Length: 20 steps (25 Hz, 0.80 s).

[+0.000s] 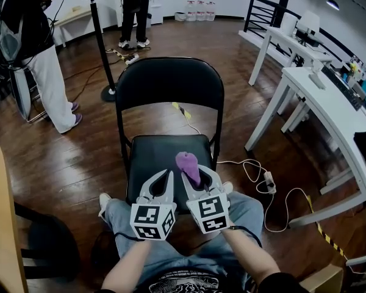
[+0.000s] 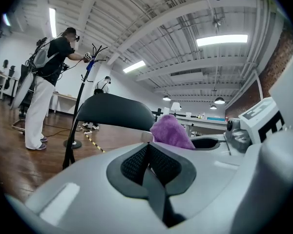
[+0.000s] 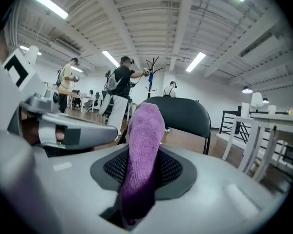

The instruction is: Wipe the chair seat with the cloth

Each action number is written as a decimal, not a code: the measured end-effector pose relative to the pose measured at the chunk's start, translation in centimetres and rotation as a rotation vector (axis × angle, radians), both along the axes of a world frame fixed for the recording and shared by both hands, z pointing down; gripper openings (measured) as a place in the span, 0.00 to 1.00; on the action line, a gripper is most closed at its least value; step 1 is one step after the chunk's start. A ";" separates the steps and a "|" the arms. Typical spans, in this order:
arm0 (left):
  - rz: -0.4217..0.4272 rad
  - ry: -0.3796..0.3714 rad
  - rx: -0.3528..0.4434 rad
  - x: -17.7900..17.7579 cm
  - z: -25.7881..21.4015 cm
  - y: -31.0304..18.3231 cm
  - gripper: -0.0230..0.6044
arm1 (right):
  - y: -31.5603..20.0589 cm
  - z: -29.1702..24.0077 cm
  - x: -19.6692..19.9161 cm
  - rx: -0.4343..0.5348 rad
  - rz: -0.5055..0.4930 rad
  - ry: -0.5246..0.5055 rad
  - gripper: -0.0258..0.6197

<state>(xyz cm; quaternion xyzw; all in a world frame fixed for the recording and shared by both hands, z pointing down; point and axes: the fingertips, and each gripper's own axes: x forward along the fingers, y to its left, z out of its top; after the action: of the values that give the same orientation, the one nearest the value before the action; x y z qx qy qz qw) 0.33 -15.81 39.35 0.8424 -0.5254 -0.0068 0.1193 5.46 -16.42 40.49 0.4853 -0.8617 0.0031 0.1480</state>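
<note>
A black folding chair [image 1: 169, 90] stands in front of me, its padded seat [image 1: 155, 154] bare. My right gripper [image 1: 196, 177] is shut on a purple cloth [image 1: 188, 166], which sticks up between its jaws over the near right part of the seat. The same purple cloth [image 3: 142, 155] fills the jaw gap in the right gripper view, with the chair back [image 3: 183, 115] behind it. My left gripper [image 1: 161, 182] is shut with nothing in it, close beside the right one above the seat's front edge. The left gripper view shows the cloth [image 2: 171, 131] and chair back [image 2: 118, 112].
White tables [image 1: 320, 96] stand to the right. A power strip with white cables [image 1: 267, 182] lies on the wooden floor by the chair. A black stand [image 1: 102, 41] and people [image 1: 36, 47] are at the back left. A wooden surface [image 1: 0, 224] edges my left.
</note>
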 end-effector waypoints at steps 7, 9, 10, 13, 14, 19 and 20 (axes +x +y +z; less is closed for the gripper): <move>0.006 -0.004 0.010 0.3 -0.2 0.4 0.04 | 0.5 -1.4 -0.6 0.024 0.015 -0.107 0.22; 0.008 -0.006 0.009 0.4 -0.2 0.5 0.04 | 0.5 -1.4 -0.6 0.017 0.021 -0.118 0.22; 0.007 -0.006 0.008 0.5 -0.1 0.5 0.04 | 0.5 -1.4 -0.5 0.018 0.024 -0.123 0.22; 0.006 -0.005 0.006 0.5 -0.1 0.5 0.04 | 0.6 -1.4 -0.4 0.021 0.026 -0.134 0.22; 0.007 -0.007 0.006 0.5 -0.2 0.5 0.04 | 0.6 -1.4 -0.4 0.023 0.025 -0.135 0.22; 0.019 -0.009 0.007 0.9 -0.9 1.1 0.04 | 1.4 -2.0 0.1 0.030 0.042 -0.150 0.22; 0.023 -0.010 0.009 1.0 -1.0 1.4 0.04 | 1.7 -2.0 0.1 0.033 0.045 -0.153 0.22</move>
<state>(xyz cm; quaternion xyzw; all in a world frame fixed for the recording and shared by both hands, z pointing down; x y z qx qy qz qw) 1.30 -14.45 38.39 0.8490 -0.5161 -0.0035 0.1131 5.59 -14.71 38.48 0.5053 -0.8593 0.0296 0.0737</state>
